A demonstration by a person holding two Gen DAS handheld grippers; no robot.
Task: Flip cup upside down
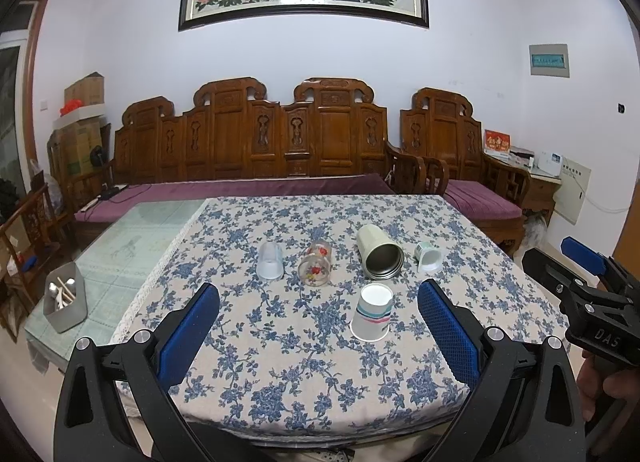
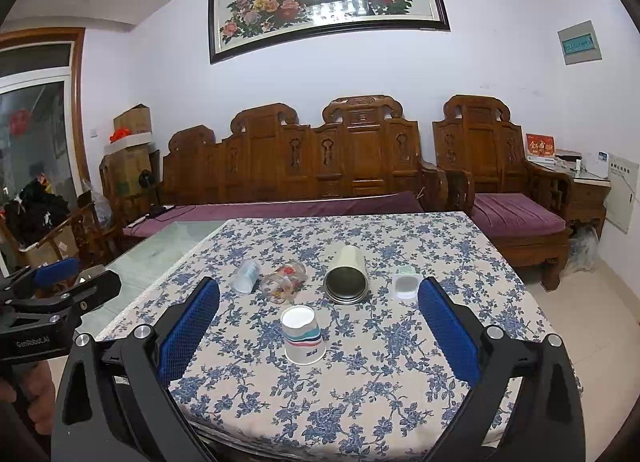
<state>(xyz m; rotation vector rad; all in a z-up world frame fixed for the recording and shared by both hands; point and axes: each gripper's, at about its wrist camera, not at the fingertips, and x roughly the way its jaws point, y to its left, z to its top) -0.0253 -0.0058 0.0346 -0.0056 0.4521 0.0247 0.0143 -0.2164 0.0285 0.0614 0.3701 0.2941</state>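
Paper cup [image 1: 371, 313] already upside down, base up, just right of centre in the left wrist view, resting on the surface [image 1: 280, 362] with its floral cloth. Behind it, four more lying on their sides in a row across the middle: clear plastic cup [image 1: 270, 260], flowered glass [image 1: 315, 263], cream steel tumbler [image 1: 379, 250], small white cup [image 1: 428, 257]. Left tongs [image 1: 318, 336] spread wide, holding nothing, low in the frame, short of the paper cup. Right tongs [image 2: 319, 336] likewise wide apart and empty, the paper cup [image 2: 303, 334] between the pad lines but not touched. Apparently between cups: one turned, four left. Next move likely a reach past the paper cup to one lying cup, a grip across its wall, then a turn to set the mouth down.
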